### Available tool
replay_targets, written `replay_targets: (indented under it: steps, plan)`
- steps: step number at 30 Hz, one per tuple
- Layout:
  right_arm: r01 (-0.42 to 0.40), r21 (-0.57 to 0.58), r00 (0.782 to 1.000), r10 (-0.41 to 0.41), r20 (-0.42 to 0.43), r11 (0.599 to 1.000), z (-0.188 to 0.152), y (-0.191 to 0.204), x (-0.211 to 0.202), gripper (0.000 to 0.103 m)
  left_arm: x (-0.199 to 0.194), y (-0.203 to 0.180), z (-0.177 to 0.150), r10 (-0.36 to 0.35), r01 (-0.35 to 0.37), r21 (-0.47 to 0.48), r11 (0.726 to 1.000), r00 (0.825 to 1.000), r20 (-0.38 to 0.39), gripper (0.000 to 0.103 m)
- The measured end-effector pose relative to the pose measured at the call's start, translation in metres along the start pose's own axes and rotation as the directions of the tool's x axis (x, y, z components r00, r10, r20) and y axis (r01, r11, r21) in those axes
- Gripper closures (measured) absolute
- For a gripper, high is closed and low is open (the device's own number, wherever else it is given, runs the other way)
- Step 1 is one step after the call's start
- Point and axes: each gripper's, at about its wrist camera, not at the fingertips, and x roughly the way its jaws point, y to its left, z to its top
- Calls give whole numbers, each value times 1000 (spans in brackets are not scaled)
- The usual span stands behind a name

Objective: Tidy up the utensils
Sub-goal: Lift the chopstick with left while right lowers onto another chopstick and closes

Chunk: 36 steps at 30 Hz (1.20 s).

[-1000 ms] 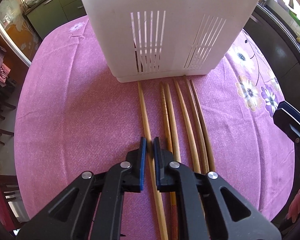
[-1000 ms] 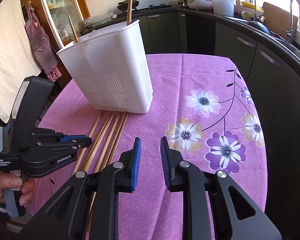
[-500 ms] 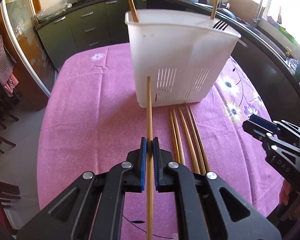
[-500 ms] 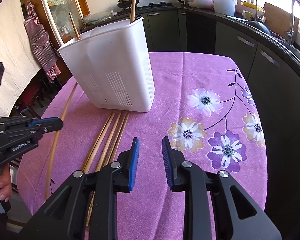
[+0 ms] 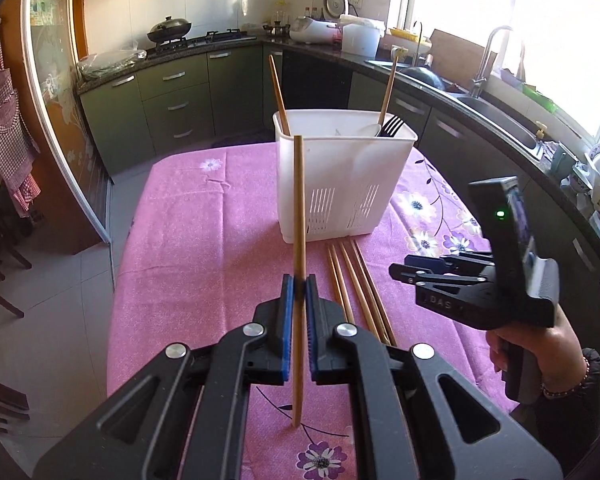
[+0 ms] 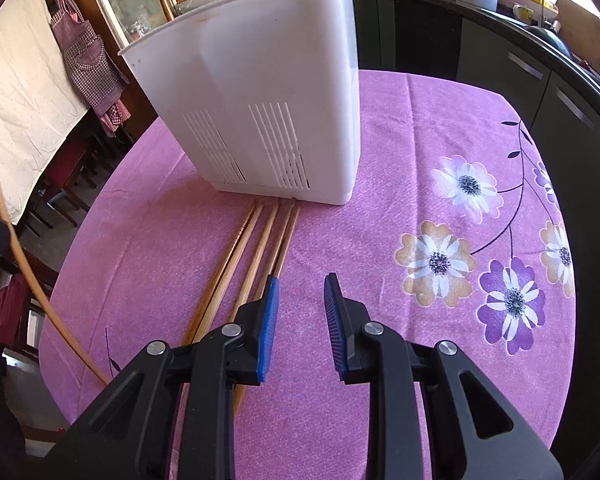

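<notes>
Between my left gripper's blue pads I have one chopstick clamped, lifted off the cloth. At its 12 o'clock stands the white utensil basket. My right gripper hangs parted and empty; four loose chopsticks lie at its 11 o'clock.

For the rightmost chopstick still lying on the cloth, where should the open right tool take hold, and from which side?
Grip the rightmost chopstick mid-shaft, from above, the right tool turned so its open fingers straddle it. It lies flat, its far tip against the white holder and neighbours close on its left, so only the top and right side are free.
</notes>
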Motion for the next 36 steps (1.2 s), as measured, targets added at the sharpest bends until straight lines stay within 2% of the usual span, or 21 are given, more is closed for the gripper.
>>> replay_targets:
  steps: [4,10,16,23,26,28,31,36]
  plan:
    - [18,3,999,-17,-41,1000,6,7,18,84,-12,1,-5,-3,3,10,1000,1000,24,97]
    - [40,-13,997,-41,-69,999,8,20,30,86,-19,7,-9,-17,17,12,1000,999,33,97]
    - [98,-45,991,-102,-83,994,10,29,34,89,-22,9,-12,-28,27,15,1000,999,38,97]
    - [92,-47,990,-96,-106,995,9,33,42,89,-23,10,-12,-29,28,18,999,999,39,97]
    - [113,-61,988,-118,-95,992,13,37,46,89,-24,10,-12,-26,25,20,999,999,39,97]
    - [117,-70,988,-123,-92,991,12,37,46,94,-24,10,-12,-23,22,21,1000,999,40,97]
    - [109,-67,990,-114,-82,992,9,38,44,97,-25,10,-13,-18,17,23,1000,999,42,97]
    - [86,-57,996,-87,-2,995,5,34,12,97,-26,9,-13,-17,15,28,999,999,43,97]
